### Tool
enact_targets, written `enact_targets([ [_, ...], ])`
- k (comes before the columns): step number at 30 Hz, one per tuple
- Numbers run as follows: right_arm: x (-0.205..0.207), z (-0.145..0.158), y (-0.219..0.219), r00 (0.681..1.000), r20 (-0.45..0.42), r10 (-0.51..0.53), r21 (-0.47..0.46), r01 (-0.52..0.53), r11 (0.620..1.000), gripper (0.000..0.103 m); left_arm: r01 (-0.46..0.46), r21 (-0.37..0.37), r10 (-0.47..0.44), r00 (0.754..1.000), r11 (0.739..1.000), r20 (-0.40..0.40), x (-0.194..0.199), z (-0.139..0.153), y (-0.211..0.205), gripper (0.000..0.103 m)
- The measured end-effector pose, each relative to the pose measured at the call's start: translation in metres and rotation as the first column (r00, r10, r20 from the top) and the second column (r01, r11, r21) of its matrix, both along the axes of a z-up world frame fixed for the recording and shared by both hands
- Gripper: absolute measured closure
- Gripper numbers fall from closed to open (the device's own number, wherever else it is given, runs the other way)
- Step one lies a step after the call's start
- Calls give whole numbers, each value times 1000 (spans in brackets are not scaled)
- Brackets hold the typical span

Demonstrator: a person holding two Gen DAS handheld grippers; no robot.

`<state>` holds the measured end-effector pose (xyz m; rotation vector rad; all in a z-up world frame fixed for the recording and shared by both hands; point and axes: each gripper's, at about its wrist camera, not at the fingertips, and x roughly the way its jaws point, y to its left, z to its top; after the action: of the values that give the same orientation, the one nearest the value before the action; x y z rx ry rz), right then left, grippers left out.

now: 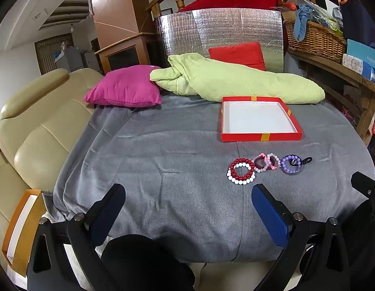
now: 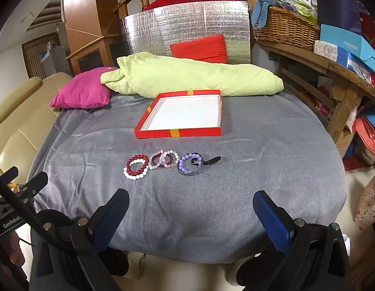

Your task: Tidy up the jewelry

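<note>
A row of bead bracelets lies on the grey cloth: a red one [image 1: 242, 169] over a white one [image 1: 240, 181], pink and clear ones [image 1: 266, 163], and a purple one [image 1: 292, 164] with a small black piece [image 1: 307, 160] beside it. They also show in the right wrist view, red [image 2: 137, 164], pink [image 2: 164, 161], purple [image 2: 190, 164]. A shallow red box [image 1: 260, 136] with a white inside stands behind them, also seen in the right wrist view [image 2: 180, 133]. My left gripper [image 1: 188, 197] and right gripper [image 2: 191, 202] are open and empty, short of the bracelets.
A green quilt [image 1: 226, 81], a magenta cushion [image 1: 127, 87] and a red cushion [image 1: 238, 54] lie at the back. A beige sofa [image 1: 35, 133] is left. A wooden shelf with a wicker basket [image 2: 284, 28] is right. An orange box [image 1: 25, 228] sits at the lower left.
</note>
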<state>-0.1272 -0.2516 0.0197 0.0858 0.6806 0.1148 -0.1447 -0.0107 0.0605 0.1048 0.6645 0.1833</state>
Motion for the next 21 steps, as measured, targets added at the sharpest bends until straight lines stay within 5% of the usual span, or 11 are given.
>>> enact_targets([
  [21, 12, -1, -3, 1000, -4, -6, -1, 6, 1000, 0, 4, 14, -4, 1000, 1000, -22, 8, -7, 1, 0],
])
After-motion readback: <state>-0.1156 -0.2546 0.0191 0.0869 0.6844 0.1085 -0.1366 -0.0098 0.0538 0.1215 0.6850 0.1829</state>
